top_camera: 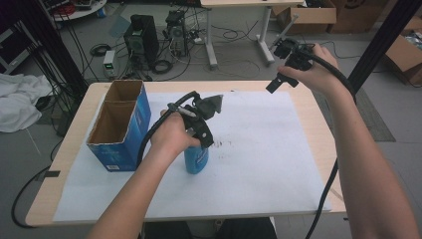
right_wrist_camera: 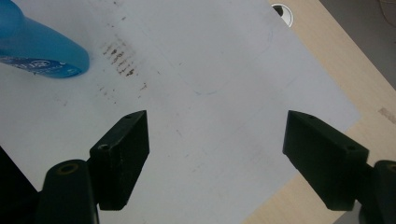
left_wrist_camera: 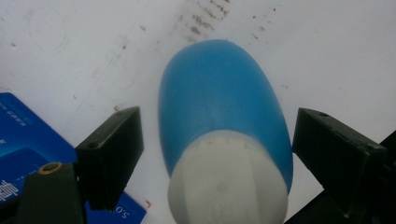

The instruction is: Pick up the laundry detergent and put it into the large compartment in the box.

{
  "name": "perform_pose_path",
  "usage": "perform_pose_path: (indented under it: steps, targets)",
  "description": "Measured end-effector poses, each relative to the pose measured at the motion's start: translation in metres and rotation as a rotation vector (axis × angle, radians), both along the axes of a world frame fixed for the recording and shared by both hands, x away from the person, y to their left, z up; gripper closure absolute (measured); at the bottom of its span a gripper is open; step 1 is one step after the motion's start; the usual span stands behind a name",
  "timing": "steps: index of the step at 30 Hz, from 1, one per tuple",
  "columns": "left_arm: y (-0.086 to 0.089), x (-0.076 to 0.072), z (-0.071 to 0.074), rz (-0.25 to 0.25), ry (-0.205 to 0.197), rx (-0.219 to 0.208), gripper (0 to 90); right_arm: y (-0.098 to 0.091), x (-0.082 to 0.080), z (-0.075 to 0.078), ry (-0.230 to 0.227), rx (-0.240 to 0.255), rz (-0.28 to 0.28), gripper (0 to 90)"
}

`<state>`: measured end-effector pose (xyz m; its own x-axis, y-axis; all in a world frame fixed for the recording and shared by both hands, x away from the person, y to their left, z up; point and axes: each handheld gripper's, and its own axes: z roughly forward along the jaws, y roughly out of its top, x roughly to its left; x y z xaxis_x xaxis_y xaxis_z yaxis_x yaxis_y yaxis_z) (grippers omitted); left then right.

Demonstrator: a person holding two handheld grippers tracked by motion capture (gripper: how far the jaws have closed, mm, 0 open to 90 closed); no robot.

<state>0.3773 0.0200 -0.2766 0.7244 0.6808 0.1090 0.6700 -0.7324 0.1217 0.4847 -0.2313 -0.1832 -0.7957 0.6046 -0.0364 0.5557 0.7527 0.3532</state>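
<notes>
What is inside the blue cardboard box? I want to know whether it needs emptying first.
The blue cardboard box is open-topped with two compartments showing bare brown walls. No contents are visible, though each compartment's floor is hidden by the walls.

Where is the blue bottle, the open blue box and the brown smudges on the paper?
blue bottle (left_wrist_camera: 219, 102): left gripper view, on its blue body above the white cap.
open blue box (top_camera: 142, 112): high view, on its blue side wall.
brown smudges (right_wrist_camera: 119, 58): right gripper view, mid-cluster.
</notes>
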Motion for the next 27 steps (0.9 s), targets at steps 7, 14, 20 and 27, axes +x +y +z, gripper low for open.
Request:
perform_pose_path:
  steps: [7,14,20,27]
  targets:
    - [-0.003,0.001,-0.009,0.001,0.016,0.009,17.5,-0.002,0.0,-0.001,0.002,0.002,-0.002,22.7]
    - [-0.005,0.002,-0.013,0.002,0.022,0.025,17.1,-0.002,0.0,-0.002,0.003,0.0,-0.003,22.7]
    - [-0.004,0.003,-0.015,0.005,0.035,0.018,17.8,-0.004,0.001,-0.003,0.01,-0.006,-0.005,22.7]
    - [-0.004,0.004,-0.018,0.01,0.047,0.02,19.5,-0.003,0.002,-0.004,0.01,-0.004,-0.004,22.7]
